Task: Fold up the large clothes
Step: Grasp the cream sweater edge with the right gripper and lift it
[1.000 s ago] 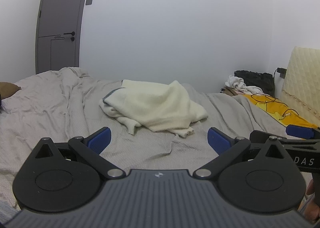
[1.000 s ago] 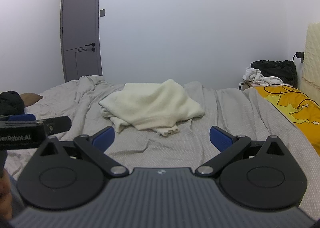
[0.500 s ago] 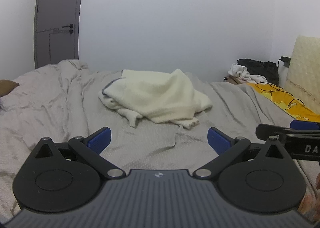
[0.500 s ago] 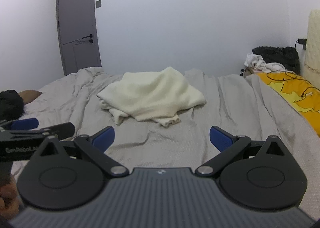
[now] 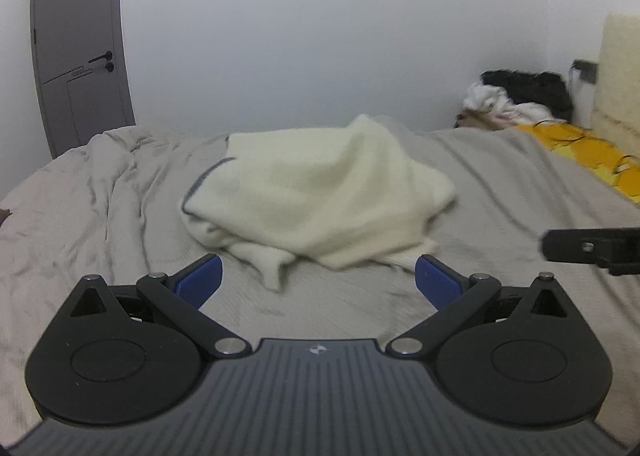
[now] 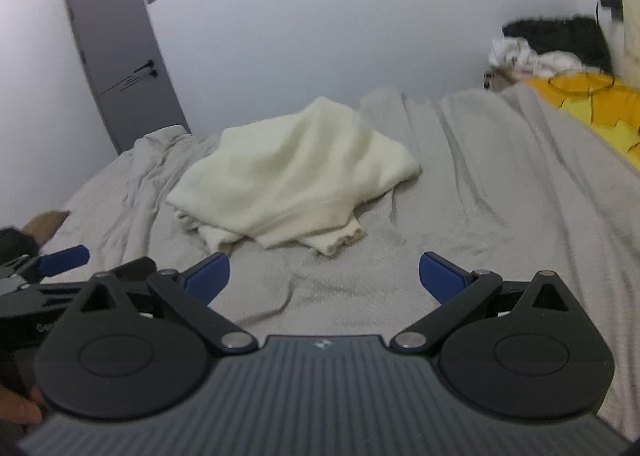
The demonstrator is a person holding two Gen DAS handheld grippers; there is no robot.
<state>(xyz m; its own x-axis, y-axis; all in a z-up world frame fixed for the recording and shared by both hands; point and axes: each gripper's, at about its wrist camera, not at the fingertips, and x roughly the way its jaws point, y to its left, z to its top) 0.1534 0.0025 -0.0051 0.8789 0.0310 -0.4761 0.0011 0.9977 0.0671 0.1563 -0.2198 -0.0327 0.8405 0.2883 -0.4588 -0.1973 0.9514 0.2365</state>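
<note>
A cream knitted garment lies crumpled in a heap in the middle of the bed, on a grey sheet. It also shows in the right wrist view. My left gripper is open and empty, just short of the garment's near edge. My right gripper is open and empty, a little short of the garment's hem. The right gripper's body shows at the right edge of the left wrist view. The left gripper's body shows at the left edge of the right wrist view.
A yellow cloth with a black cable lies at the bed's right side. A pile of dark and white clothes sits in the far right corner. A grey door stands at the far left. A cream padded headboard is on the right.
Both grippers have moved forward toward the cream garment, which now looms larger in both views. The jaws of both stay open.
</note>
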